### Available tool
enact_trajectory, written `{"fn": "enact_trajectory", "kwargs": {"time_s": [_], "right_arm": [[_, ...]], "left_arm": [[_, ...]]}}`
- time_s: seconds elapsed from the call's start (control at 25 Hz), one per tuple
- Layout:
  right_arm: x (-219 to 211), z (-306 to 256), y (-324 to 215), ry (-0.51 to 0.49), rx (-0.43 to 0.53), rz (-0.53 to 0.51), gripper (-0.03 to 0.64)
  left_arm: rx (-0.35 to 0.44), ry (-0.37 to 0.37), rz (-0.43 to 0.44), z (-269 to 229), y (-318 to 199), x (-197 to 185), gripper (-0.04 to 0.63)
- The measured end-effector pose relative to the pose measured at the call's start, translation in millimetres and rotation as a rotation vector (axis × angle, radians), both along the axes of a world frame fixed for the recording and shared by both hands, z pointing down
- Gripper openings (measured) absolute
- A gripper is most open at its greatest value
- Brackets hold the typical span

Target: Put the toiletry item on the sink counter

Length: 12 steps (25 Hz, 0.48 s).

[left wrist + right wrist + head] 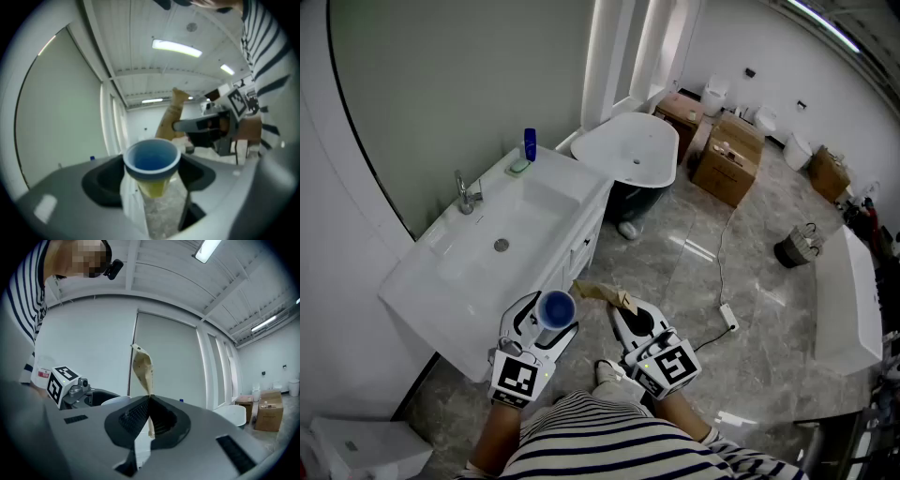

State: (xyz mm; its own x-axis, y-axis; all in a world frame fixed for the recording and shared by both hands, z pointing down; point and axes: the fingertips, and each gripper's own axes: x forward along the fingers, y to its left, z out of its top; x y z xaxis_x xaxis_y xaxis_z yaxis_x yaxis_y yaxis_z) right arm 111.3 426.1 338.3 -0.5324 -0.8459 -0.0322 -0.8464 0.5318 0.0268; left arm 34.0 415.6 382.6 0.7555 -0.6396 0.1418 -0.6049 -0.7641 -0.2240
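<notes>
My left gripper (pixel 553 319) is shut on a small cup (pixel 556 307) with a blue rim and inside. In the left gripper view the cup (pixel 152 164) stands upright between the jaws, its pale yellow body below the rim. To its right, my right gripper (pixel 623 309) is shut on a tan paper packet (pixel 600 292). The packet (pixel 143 365) sticks up from the closed jaws of the right gripper (pixel 150 401). Both grippers hover over the floor just off the near right corner of the white sink counter (pixel 422 281).
On the counter are a chrome faucet (pixel 467 195), a blue bottle (pixel 530 143) and a green soap dish (pixel 519 166). A white bathtub (pixel 628 145) stands beyond, with cardboard boxes (pixel 729 159) behind it. A power strip and cable (pixel 727 314) lie on the marble floor.
</notes>
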Motion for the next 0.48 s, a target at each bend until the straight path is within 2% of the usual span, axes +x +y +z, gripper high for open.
{"fn": "enact_trajectory", "kwargs": {"time_s": [0.16,0.48], "right_arm": [[-5,2,1,-0.002,0.005,0.001,0.008],[-12,1,-2,-0.001,-0.001,-0.013,0.008]], "left_arm": [[-0.02,-0.023,-0.001,6,3,-7,0.36],[-0.02,-0.016,-0.013,6,0,-12,0.36]]}}
